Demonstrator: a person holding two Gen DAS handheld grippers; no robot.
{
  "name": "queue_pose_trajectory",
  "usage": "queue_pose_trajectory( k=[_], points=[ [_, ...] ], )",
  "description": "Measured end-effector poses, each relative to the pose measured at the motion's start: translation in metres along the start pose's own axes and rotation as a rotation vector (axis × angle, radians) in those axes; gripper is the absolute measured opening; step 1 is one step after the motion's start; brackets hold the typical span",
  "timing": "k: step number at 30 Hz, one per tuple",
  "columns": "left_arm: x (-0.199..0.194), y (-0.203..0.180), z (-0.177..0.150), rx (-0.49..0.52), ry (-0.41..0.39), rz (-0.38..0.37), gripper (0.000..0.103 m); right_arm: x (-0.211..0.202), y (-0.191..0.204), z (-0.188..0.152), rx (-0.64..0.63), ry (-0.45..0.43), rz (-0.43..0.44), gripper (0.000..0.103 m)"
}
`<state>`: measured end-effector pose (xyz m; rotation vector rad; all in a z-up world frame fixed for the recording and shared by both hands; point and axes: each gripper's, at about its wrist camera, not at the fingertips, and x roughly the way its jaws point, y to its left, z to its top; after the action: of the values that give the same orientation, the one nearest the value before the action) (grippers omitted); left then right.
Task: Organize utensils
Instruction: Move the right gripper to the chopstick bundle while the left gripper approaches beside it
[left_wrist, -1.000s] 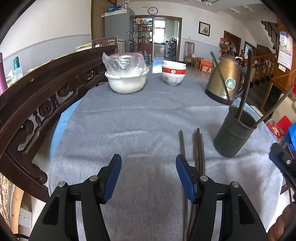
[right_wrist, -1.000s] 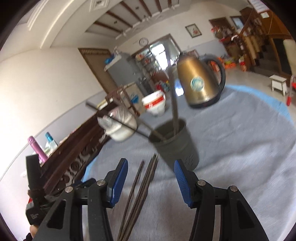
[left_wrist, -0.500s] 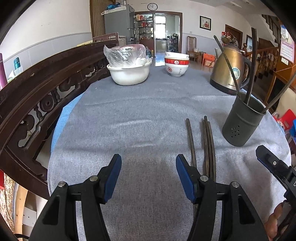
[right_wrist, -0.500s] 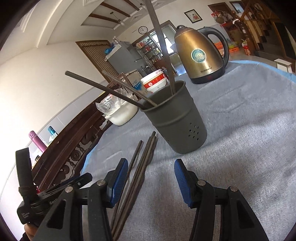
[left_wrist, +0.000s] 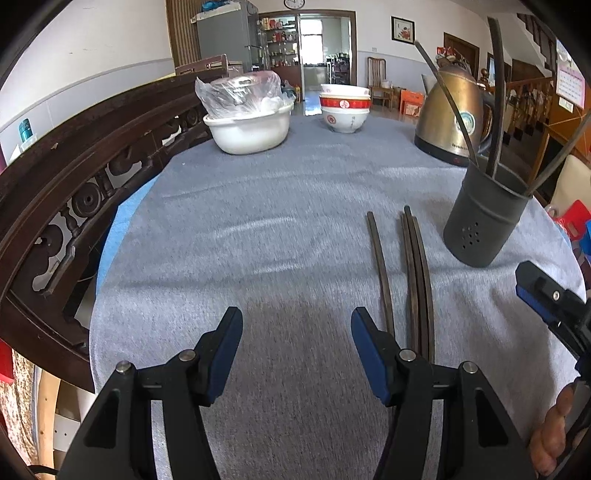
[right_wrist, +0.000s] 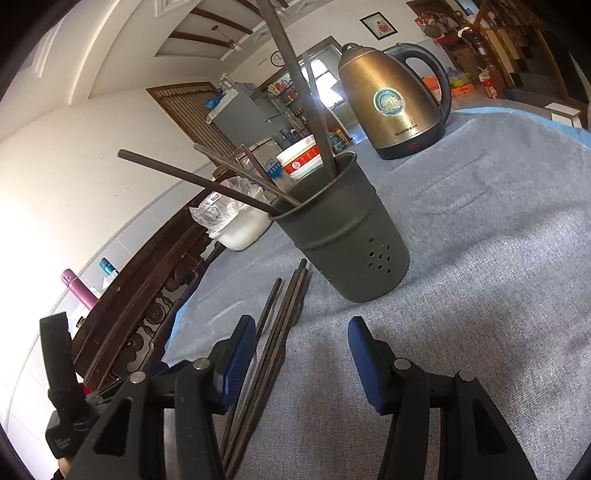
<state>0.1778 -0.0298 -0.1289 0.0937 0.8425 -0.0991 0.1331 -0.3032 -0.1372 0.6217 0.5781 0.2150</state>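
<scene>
Both the left tongs (left_wrist: 296, 347) and right tongs (right_wrist: 301, 354) are released, holding nothing; four chopsticks (left_wrist: 413, 266) lie beside the chopstick holder (right_wrist: 343, 236) on the surface (left_wrist: 258, 229).

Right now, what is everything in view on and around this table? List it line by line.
chopsticks on cloth: four, dark brown, lying left of the holder
utensil holder: one, dark grey, upright, with several chopsticks standing inside
kettle: one, gold with black handle, behind the holder
basin: one, white, plastic-wrapped contents, far left
stacked bowls: white and red, far centre
tablecloth: grey
wooden chair back: dark, left edge
left gripper: open, empty
right gripper: open, empty
</scene>
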Motion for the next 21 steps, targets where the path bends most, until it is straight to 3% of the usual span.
queue_pose_trajectory(
  k=[21],
  points=[
    [-0.0001,-0.0023,-0.0068,-0.011,0.055,-0.071,0.062,0.0009,-0.0074,0.0003,0.042,0.008,-0.033,0.053]
  ],
)
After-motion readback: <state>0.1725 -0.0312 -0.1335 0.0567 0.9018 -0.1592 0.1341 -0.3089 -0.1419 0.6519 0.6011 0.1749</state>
